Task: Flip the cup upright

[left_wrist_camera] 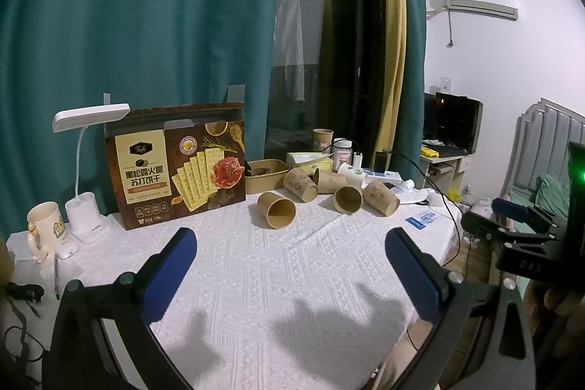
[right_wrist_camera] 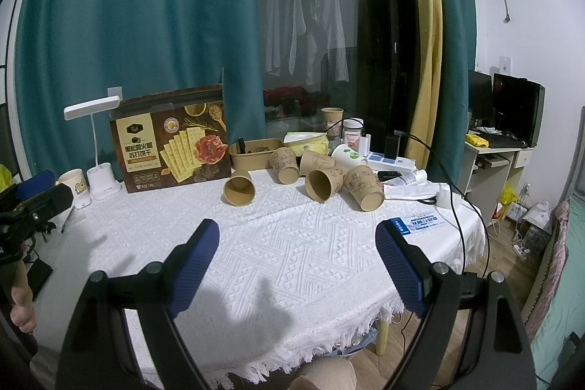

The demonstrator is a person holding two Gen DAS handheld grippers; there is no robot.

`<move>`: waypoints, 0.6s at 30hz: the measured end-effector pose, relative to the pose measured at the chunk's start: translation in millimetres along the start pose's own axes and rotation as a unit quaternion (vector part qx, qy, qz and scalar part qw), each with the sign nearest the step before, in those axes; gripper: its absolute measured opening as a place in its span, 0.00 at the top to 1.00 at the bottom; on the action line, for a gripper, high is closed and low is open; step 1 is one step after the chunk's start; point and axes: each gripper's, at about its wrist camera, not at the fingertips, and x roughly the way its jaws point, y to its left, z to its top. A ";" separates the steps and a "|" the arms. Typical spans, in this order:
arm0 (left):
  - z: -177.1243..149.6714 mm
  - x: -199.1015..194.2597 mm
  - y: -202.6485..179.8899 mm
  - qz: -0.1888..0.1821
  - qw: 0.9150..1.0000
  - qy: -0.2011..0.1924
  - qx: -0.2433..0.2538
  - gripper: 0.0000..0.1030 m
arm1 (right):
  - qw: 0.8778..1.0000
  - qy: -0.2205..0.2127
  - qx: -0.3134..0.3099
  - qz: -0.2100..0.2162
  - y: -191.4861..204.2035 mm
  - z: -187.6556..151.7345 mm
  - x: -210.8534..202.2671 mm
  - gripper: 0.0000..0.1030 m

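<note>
Several brown paper cups lie on their sides at the far part of the white tablecloth (left_wrist_camera: 278,280). The nearest-left cup (left_wrist_camera: 276,210) (right_wrist_camera: 239,189) has its mouth turned toward me. Others lie beside it: one printed cup (left_wrist_camera: 300,184) (right_wrist_camera: 284,165), one plain cup (left_wrist_camera: 348,199) (right_wrist_camera: 323,184) and one printed cup (left_wrist_camera: 381,197) (right_wrist_camera: 363,189). My left gripper (left_wrist_camera: 292,256) hangs open over the bare cloth, well short of the cups, nothing between its blue pads. My right gripper (right_wrist_camera: 298,253) is likewise open and empty, near the table's front right.
A cracker box (left_wrist_camera: 175,167) stands at the back left beside a white desk lamp (left_wrist_camera: 87,170) and a mug (left_wrist_camera: 45,231). Behind the cups are a brown food tray (left_wrist_camera: 265,176), a tissue pack (right_wrist_camera: 305,141), an upright cup (right_wrist_camera: 332,120), a jar (right_wrist_camera: 354,130) and a cable (right_wrist_camera: 453,192).
</note>
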 end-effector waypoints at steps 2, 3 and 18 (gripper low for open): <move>0.0 0.0 0.2 0.000 1.000 0.000 0.001 0.00 | 1.000 -0.001 -0.001 0.000 0.3 -0.2 0.0 0.17; -0.5 -0.2 0.7 0.000 1.000 0.000 0.000 0.00 | 1.000 0.000 0.000 0.000 0.3 -0.5 0.3 0.17; 3.3 26.7 -6.6 -0.005 1.000 0.027 0.014 0.00 | 1.000 0.011 0.011 0.002 -13.2 5.5 17.7 0.17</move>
